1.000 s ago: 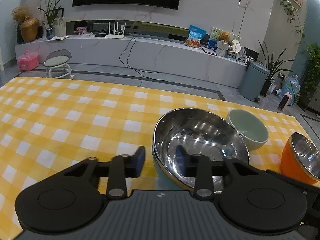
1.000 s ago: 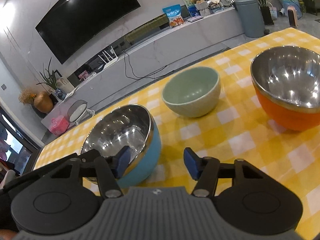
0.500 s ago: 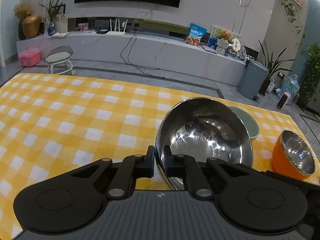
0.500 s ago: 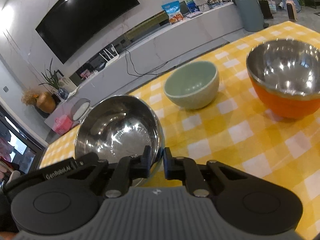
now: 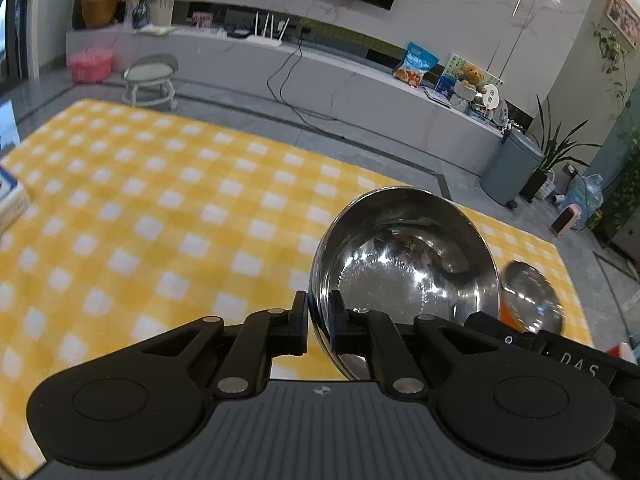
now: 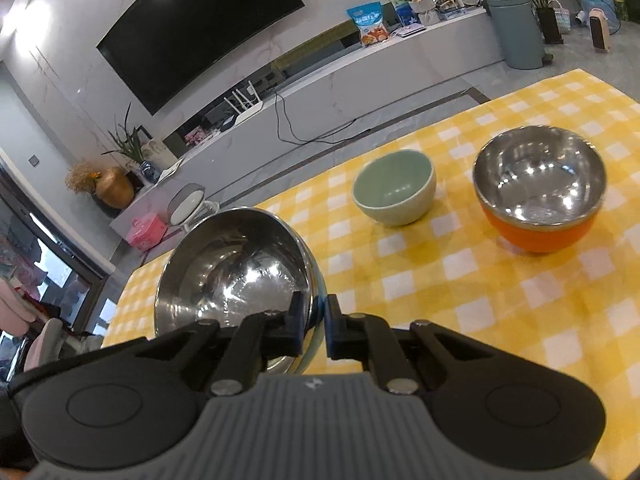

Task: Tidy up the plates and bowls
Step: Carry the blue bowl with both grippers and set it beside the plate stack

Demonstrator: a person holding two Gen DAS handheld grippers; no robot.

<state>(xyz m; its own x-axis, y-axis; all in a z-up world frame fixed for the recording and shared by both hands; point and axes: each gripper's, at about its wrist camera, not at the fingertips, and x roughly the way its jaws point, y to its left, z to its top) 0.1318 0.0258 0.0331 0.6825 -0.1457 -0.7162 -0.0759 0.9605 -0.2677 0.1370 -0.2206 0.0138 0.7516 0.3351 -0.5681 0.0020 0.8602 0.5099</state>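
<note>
Both grippers hold the same steel bowl with a blue outside (image 5: 404,272), lifted and tilted above the yellow checked table (image 5: 160,216). My left gripper (image 5: 319,316) is shut on its left rim. My right gripper (image 6: 312,322) is shut on its right rim; the bowl also shows in the right wrist view (image 6: 236,268). A green ceramic bowl (image 6: 394,188) and an orange steel-lined bowl (image 6: 538,192) stand upright on the table further right. The orange bowl (image 5: 528,300) shows partly behind the held bowl in the left wrist view.
The other gripper's black body (image 5: 560,356) shows at the right of the left wrist view. A white box edge (image 5: 10,200) lies at the table's left. Beyond the far table edge are a TV console (image 6: 360,68), a stool (image 5: 150,76) and a grey bin (image 6: 516,28).
Both grippers went from open beside the blue bowl to shut on its rim. The bowl then left the table, rose and tilted.
</note>
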